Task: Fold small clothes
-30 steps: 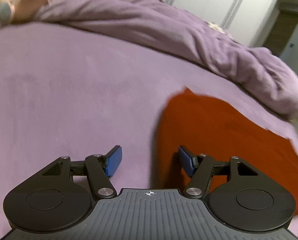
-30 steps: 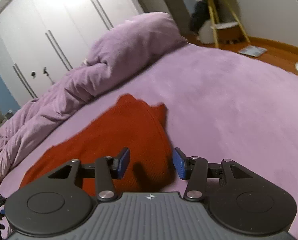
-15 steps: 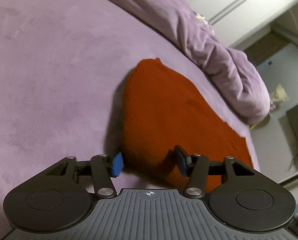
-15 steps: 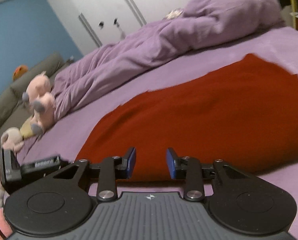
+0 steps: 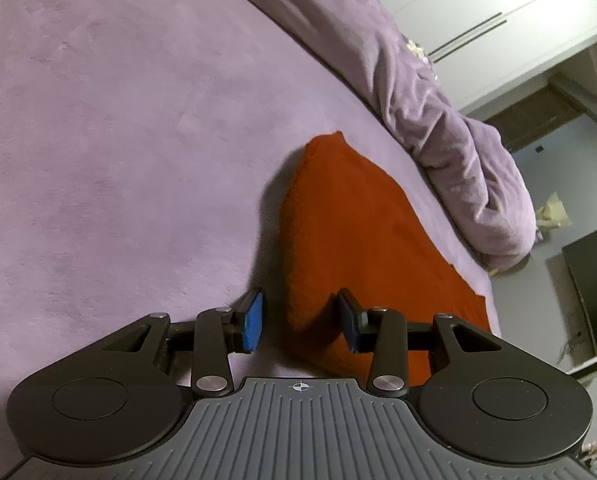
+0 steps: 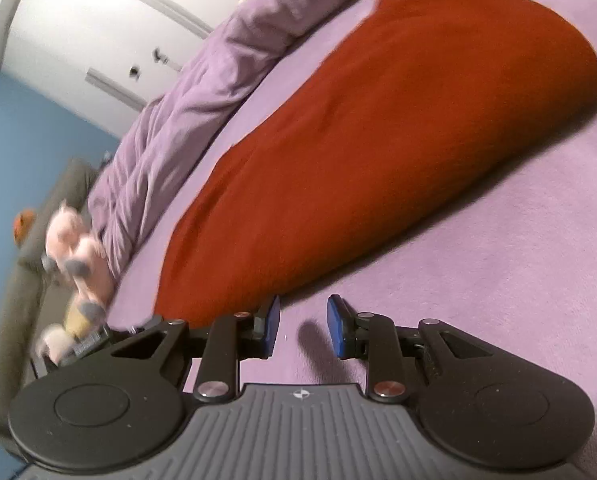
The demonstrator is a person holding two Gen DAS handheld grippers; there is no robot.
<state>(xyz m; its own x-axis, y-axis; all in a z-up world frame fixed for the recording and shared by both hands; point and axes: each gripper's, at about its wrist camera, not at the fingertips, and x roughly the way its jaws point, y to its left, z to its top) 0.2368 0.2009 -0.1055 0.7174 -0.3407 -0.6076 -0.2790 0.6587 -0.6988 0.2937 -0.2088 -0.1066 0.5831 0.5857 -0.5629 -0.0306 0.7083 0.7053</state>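
Straddling the near corner of the red garment point(image 5: 362, 240), the left gripper point(image 5: 300, 322) gapes wide, unclamped; the right gripper point(image 6: 301, 326) sits parted over purple bedspread point(image 6: 478, 264), just beside the cloth's edge

home bedroom | bed point(image 5: 138, 100) | duvet point(image 5: 438, 92) | wardrobe point(image 5: 478, 8)

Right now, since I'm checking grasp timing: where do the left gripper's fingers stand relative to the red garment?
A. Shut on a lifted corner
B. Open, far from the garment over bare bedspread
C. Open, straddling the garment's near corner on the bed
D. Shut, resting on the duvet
C: in the left wrist view the left gripper is open, and the near corner of the red garment lies between its blue fingers on the bedspread.
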